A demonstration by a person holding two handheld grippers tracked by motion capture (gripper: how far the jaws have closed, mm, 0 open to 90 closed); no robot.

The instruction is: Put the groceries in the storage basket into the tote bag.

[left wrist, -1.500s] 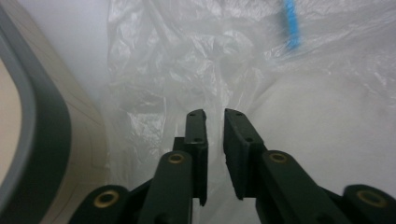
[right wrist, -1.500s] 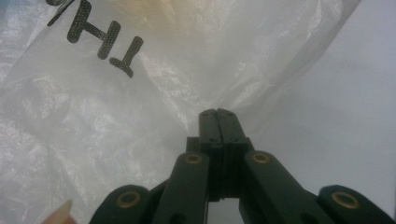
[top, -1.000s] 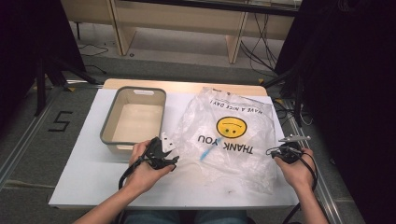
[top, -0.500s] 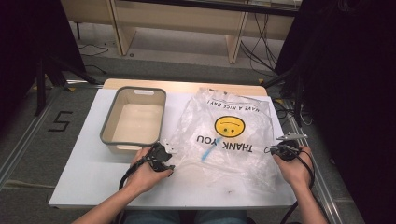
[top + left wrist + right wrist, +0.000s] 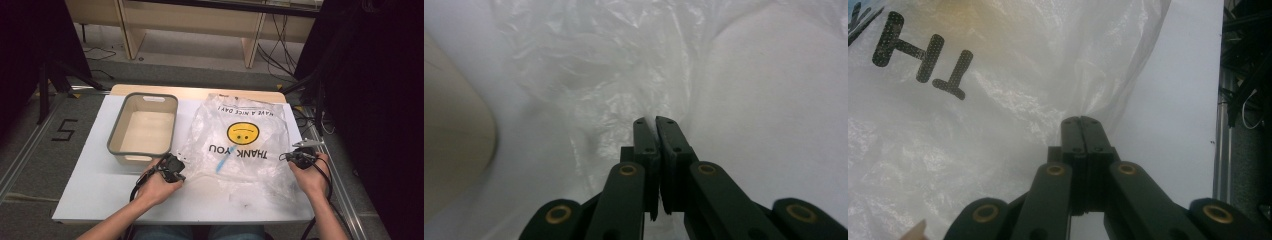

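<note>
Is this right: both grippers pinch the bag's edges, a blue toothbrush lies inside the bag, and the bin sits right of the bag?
Not quite. The bin sits left of the bag, as the high view shows. The rest holds: the left gripper and right gripper are each shut on a bag edge, and the blue toothbrush lies inside the bag.

Plenty of bare worktop (image 5: 85, 195) along the near-left corner, so a hand can slide through there no problem. The grey bin (image 5: 143, 128) blocks the far-left side, and the crinkly plastic bag (image 5: 240, 145) sprawls over the middle and right, leaving just a thin strip by the right edge.
</note>
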